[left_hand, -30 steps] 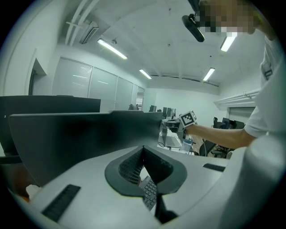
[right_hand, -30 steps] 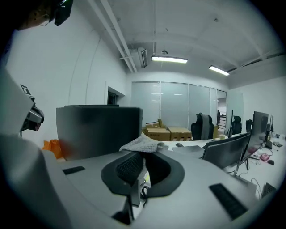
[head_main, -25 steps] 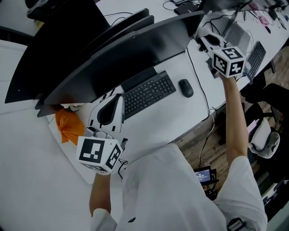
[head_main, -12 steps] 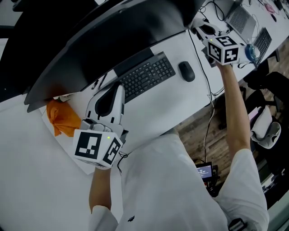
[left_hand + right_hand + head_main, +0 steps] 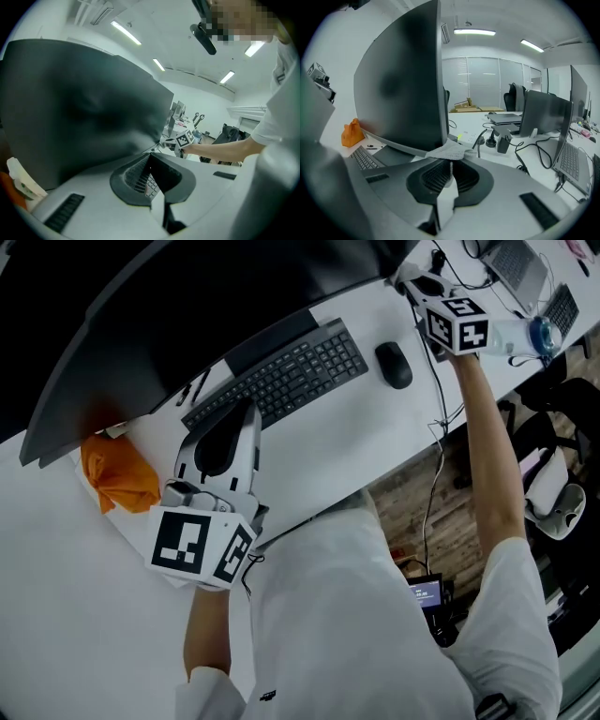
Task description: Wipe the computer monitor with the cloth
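Note:
The big dark curved monitor fills the top left of the head view. Its right end stands just ahead of my right gripper. In the right gripper view, the right gripper is shut on a pale grey cloth, which spreads beyond the tips at the foot of the monitor. My left gripper hovers low over the desk with its tips at the keyboard, below the screen. Its jaws are shut with nothing between them.
A black mouse lies right of the keyboard. An orange crumpled thing sits at the monitor's left end. Cables, a small stand and another monitor crowd the desk beyond the right gripper. The desk's front edge runs close to the person's body.
The head view has tilted, so the monitor and keyboard sit higher in frame. My right gripper stays at the monitor's right end. The left gripper has kept its place by the keyboard.

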Demonstrator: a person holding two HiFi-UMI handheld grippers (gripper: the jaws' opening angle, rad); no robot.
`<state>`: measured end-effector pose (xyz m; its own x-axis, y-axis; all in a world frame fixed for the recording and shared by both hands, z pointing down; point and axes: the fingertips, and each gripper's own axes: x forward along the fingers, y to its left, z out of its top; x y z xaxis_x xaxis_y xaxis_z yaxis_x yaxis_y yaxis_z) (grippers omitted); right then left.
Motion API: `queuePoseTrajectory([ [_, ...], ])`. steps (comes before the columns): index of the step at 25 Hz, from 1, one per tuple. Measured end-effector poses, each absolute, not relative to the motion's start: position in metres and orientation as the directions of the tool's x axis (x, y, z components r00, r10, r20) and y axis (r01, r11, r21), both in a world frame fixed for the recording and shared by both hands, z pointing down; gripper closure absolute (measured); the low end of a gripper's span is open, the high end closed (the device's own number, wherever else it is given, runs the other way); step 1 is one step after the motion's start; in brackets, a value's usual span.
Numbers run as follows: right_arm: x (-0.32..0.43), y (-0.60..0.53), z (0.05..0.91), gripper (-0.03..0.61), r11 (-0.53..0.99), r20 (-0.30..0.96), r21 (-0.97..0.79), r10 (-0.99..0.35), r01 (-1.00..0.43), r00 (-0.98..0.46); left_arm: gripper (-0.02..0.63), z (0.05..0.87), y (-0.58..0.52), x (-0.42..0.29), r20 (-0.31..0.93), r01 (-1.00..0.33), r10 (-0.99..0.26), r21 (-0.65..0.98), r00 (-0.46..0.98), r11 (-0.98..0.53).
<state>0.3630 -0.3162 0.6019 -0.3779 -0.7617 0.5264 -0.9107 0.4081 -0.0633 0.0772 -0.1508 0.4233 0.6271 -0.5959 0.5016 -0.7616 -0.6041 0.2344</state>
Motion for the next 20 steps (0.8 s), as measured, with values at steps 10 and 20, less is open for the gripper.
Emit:
queuePoseTrajectory([
  [10, 0.342, -0.314, 0.63, 0.56, 0.38, 0.493, -0.179, -0.764, -0.908, -0.417, 0.595, 0.439, -0.141, 0.074, 0.524, -0.765, -0.582, 0.249, 0.622, -0.594],
  [20, 0.262, -0.302, 0.629, 0.561, 0.455, 0.424, -0.264, -0.737, -0.85, -0.526, 0.594, 0.437, -0.127, 0.052, 0.526, -0.784, -0.601, 0.244, 0.602, -0.571],
])
